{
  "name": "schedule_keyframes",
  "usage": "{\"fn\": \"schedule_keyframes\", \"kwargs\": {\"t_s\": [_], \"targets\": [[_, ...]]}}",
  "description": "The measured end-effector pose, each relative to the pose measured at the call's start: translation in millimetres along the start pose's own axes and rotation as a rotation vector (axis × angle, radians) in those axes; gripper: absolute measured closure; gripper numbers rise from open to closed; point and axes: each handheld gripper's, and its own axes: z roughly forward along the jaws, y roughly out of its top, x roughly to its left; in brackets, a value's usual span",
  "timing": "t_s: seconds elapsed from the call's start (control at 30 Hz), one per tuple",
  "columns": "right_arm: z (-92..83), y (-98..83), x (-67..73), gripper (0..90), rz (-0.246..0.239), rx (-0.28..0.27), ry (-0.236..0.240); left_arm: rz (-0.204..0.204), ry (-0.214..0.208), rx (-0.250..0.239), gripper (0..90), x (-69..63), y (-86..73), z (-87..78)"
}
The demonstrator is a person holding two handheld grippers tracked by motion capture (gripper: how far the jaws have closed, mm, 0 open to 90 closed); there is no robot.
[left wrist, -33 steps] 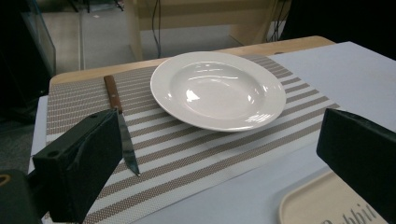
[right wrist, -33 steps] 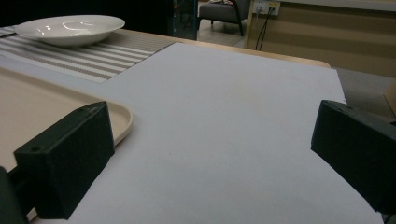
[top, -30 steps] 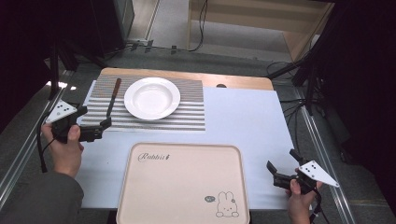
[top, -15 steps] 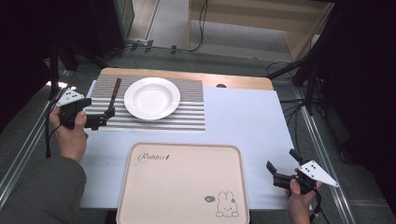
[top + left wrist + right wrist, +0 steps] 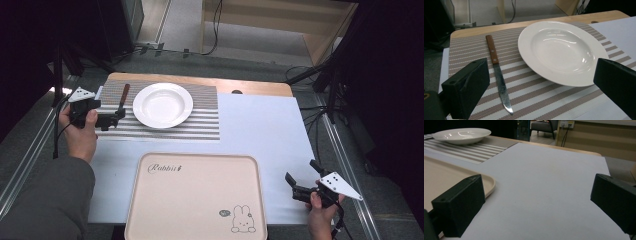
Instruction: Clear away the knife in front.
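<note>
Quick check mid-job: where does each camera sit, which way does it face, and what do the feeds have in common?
High view: above the person's side, looking forward and down on the table; forearms, left claw and right claw enter from below.
Left gripper view: rides the left claw low over the striped placemat, facing the knife and white plate; its open jaws frame them.
Right gripper view: rides the right claw, facing across bare table past the beige tray; jaws open.
Shared: all three show the plate and placemat.

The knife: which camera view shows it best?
The left gripper view: the knife lies close, its wooden handle and serrated blade clear on the striped mat beside the plate. The high view shows it small, its blade end behind the left gripper.
</note>
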Motion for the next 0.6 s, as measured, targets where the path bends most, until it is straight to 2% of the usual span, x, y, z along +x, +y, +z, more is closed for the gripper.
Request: {"fn": "schedule_keyframes", "kwargs": {"t_s": [0.13, 0.4, 0.6], "targets": [[-0.1, 0.0, -0.1, 0.0, 0.000, 0.000, 0.001, -0.016, 0.007, 0.011, 0.0, 3.1, 2.8, 6.1], [-0.1, -0.2, -0.1, 0.0, -0.001, 0.000, 0.001, -0.014, 0.020, 0.055, 0.0, 8.3, 13.9, 19.9], [0.0, -0.3, 0.3, 0.0, -0.001, 0.001, 0.001, -0.069, 0.028, 0.111, 0.0, 23.4, 19.6, 32.0]]}}
